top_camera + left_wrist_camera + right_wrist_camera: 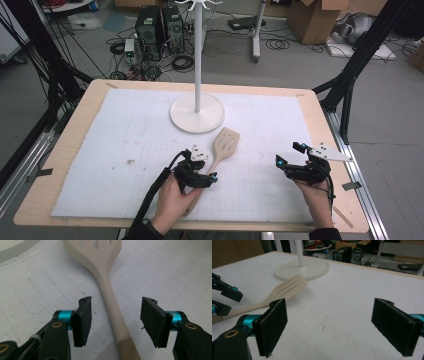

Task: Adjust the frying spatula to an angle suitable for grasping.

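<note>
A pale wooden slotted spatula (226,142) lies flat on the white gridded mat (125,130), its head toward the stand. My left gripper (206,169) reaches over the handle, its jaws standing on either side. In the left gripper view the spatula's handle (107,285) runs between the two pads (83,320), with a gap on both sides, so my left gripper (115,317) is open. My right gripper (290,154) rests at the mat's right side. In its own view my right gripper (334,325) is open wide over bare mat, with the spatula (287,288) and the left gripper (225,301) off to the left.
A white stand with a round base (196,112) and a tall pole rises at the middle back of the mat, just beyond the spatula's head. The wooden table's rim (65,150) borders the mat. Computers, cables and boxes sit on the floor behind.
</note>
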`<state>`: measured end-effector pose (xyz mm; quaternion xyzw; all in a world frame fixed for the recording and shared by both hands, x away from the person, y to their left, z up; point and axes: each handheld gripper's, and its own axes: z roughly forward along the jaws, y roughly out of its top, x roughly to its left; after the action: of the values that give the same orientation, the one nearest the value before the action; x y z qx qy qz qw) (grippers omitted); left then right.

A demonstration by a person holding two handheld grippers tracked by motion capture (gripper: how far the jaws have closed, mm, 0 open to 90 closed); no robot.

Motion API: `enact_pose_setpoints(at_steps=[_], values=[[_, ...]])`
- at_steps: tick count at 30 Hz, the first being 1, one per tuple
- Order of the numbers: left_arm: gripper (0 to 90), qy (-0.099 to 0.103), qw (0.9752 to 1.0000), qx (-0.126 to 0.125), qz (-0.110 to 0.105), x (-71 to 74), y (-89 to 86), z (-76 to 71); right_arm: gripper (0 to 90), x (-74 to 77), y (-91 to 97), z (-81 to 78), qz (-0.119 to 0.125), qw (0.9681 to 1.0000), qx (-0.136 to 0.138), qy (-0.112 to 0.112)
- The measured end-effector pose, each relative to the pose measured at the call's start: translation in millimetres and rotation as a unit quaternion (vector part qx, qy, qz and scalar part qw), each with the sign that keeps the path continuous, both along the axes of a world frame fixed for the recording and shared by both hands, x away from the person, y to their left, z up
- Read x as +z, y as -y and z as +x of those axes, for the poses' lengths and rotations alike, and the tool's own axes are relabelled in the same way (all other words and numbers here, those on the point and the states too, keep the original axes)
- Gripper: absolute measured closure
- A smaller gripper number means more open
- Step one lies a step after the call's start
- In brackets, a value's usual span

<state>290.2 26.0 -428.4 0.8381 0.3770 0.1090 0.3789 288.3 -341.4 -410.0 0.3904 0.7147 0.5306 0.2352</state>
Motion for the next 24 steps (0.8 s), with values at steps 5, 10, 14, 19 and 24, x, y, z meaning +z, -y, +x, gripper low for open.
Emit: enact_pose_setpoints(at_steps=[5,10,14,19,24], values=[[51.3,-0.013,0.9995,-0.01,0.026,-4.3,5.1,-1.5,13.2,0.2,0.1,-0.2,0.002,1.0,0.001,-0.002],[59.3,0.006,0.999,-0.009,0.045,-4.5,5.5,-3.0,13.7,0.0,0.0,0.1,-0.002,1.0,0.0,-0.003],[65.8,0.009,0.9983,-0.009,0.056,-3.5,8.5,-4.4,13.7,0.1,0.2,-0.1,0.0,1.0,-0.002,-0.005],[70.9,0.012,0.9979,-0.007,0.064,-3.1,12.2,-7.2,14.2,0.4,0.6,0.4,0.002,1.0,-0.003,-0.007],[70.5,-0.003,0.9983,-0.006,0.057,-2.5,11.2,-3.6,14.6,1.0,-0.1,0.1,0.003,1.0,-0.001,-0.008]])
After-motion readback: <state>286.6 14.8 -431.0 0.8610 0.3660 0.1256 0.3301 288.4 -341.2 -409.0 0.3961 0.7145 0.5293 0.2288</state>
